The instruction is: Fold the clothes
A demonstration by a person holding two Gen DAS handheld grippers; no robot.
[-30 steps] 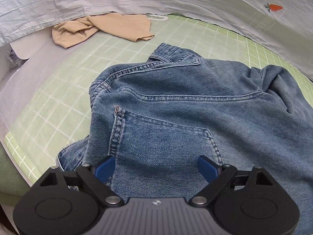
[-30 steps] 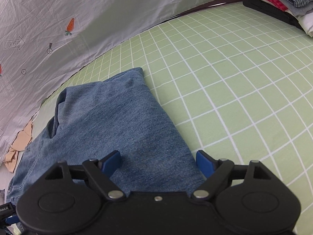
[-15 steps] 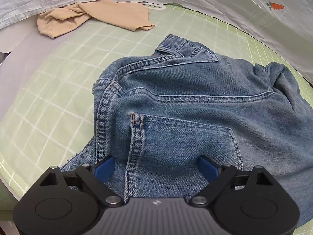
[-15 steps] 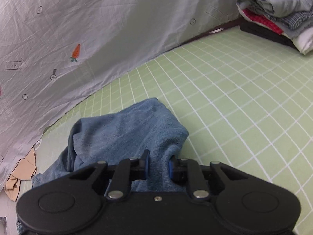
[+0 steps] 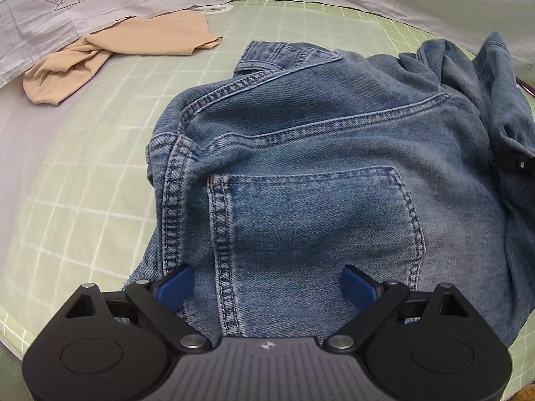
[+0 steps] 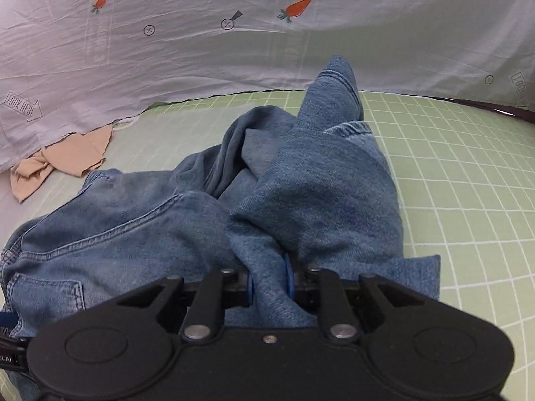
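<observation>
Denim was bunched between the pads of the right gripper [image 6: 270,284], which was clenched on a leg of the jeans [image 6: 207,220] and held it over the seat. The left gripper [image 5: 267,287], its jaws having just spread wider with nothing pinched, hovered released above the back pocket [image 5: 311,220]. Around that pocket the jeans lay rumpled on the green checked sheet [image 5: 67,200], so the fold looked only begun, with flattening and further folds left. Beyond the jeans' waistband, a beige garment [image 5: 113,50] lay unfolded.
</observation>
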